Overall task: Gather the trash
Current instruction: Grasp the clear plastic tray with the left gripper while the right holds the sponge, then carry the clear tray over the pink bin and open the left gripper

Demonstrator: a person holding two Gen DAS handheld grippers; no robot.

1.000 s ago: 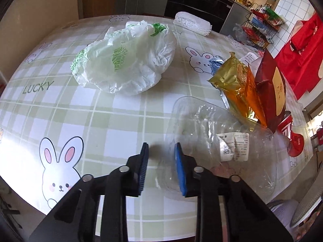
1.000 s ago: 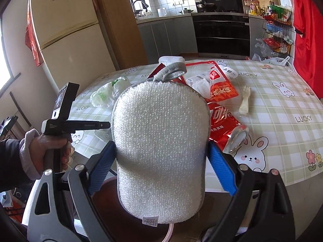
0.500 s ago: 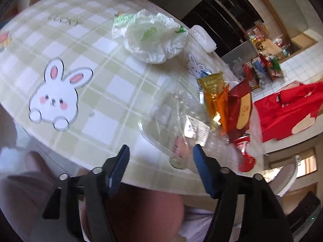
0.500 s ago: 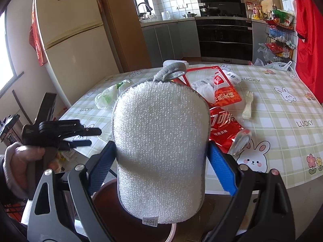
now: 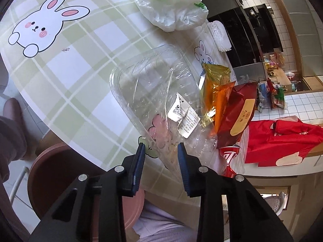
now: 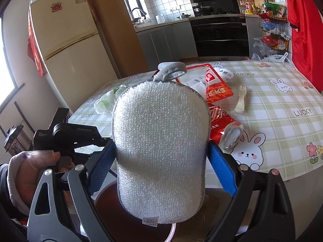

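A clear plastic food tray (image 5: 153,92) with a white label lies at the table's near edge. My left gripper (image 5: 161,151) is open, its jaws either side of the tray's near corner, at the table edge. Gold, orange and dark red snack wrappers (image 5: 226,104) lie to the tray's right, and a white plastic bag (image 5: 171,6) lies beyond it. My right gripper (image 6: 161,157) is shut on a white sponge pad (image 6: 161,145), held upright above a brown bin (image 6: 129,221). Red wrappers (image 6: 216,96) lie on the table behind it.
The brown bin (image 5: 60,177) stands on the floor below the table edge. A white plastic fork (image 6: 241,100) and a crushed clear piece (image 6: 232,137) lie on the table. The person's leg (image 5: 10,133) is at the left. A red cloth (image 5: 282,139) hangs at the right.
My left gripper has swung over the table edge, opened wide, then narrowed around the clear tray's near corner. My right gripper has held the sponge still.
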